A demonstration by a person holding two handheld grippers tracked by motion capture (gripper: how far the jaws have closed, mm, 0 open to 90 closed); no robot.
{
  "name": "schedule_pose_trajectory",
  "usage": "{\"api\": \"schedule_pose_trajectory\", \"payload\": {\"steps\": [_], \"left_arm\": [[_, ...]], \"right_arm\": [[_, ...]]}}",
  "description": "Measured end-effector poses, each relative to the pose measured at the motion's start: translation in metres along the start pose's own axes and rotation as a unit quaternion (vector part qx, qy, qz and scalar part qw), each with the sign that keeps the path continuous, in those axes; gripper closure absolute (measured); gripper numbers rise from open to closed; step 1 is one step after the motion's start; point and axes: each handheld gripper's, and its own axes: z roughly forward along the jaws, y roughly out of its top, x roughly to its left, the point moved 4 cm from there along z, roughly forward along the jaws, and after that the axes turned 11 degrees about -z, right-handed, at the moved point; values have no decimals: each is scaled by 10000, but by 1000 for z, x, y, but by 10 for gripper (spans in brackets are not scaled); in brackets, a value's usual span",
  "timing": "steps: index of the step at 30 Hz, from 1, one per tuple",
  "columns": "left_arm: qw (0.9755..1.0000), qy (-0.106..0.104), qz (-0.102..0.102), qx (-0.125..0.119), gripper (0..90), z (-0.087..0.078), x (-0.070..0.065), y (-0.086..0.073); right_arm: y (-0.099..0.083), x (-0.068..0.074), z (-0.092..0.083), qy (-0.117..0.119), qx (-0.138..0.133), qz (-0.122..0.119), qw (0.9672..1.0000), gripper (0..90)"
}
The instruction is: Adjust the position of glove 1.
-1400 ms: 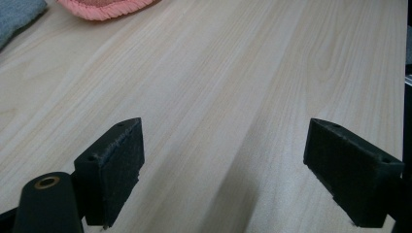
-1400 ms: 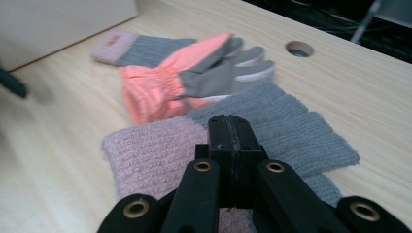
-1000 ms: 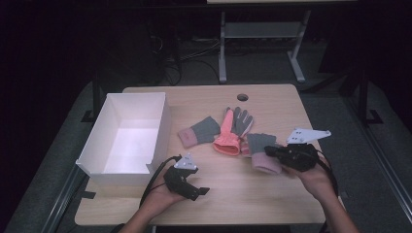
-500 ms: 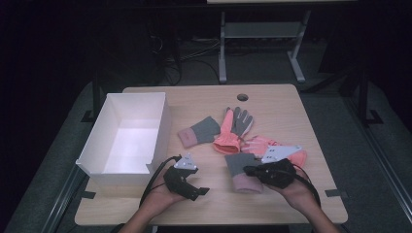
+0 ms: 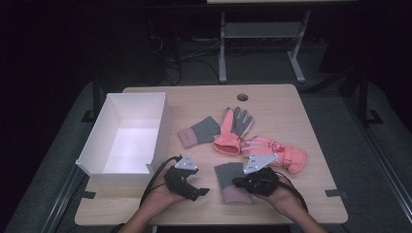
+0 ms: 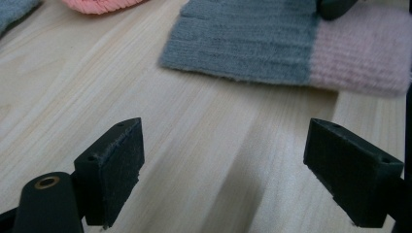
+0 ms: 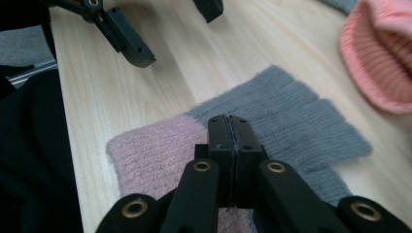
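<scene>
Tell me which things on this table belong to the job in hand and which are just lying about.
In hand:
right gripper, shut on the grey-and-pink knit glove
left gripper, open beside it

Lying about:
white box
second knit glove
two coral ski gloves

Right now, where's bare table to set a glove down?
Free: the far strip between the white box and the table hole, and the right edge beyond the coral glove. Crowded: the middle gloves and the front, where the right gripper pins the grey-pink mitt.

Overhead plus two close, perhaps overlapping views
</scene>
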Motion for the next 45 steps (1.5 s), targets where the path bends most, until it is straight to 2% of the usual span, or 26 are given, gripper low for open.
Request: {"api": "schedule_pose_trajectory", "payload": {"steps": [3, 5, 7, 11, 17, 21, 24, 30, 39, 45], "left_arm": [[10000, 1, -11, -13, 143, 0, 0, 0], [10000, -1, -6, -3, 144, 0, 0, 0], [10000, -4, -6, -1, 144, 0, -1, 0], [10000, -7, -17, -19, 144, 1, -1, 0], [10000, 12, 22, 27, 144, 1, 0, 0], [10000, 6, 24, 33, 144, 1, -1, 0], [10000, 4, 28, 42, 144, 1, -1, 0], [10000, 14, -3, 3, 144, 0, 0, 0], [10000, 17, -18, 5, 144, 0, 1, 0], [10000, 27, -15, 29, 144, 0, 0, 0]], "right_arm": [[0, -2, -1, -70, -90, -27, 9999, 785], [-1, -8, -8, -212, -124, 19, 9997, 817], [-7, -19, -13, -363, -87, 62, 9993, 894], [-20, -36, -17, -454, 64, 202, 9987, 900], [-25, -46, -4, -528, 289, 203, 9980, 900], [-29, -48, 4, -469, 473, 145, 9977, 900], [-33, -47, 8, -429, 604, 145, 9971, 900], [-39, -41, -1, -445, 765, 194, 9959, 900], [-56, -21, -20, -383, 859, 285, 9952, 900], [-65, -2, -31, -217, 837, 367, 9956, 900]]}}
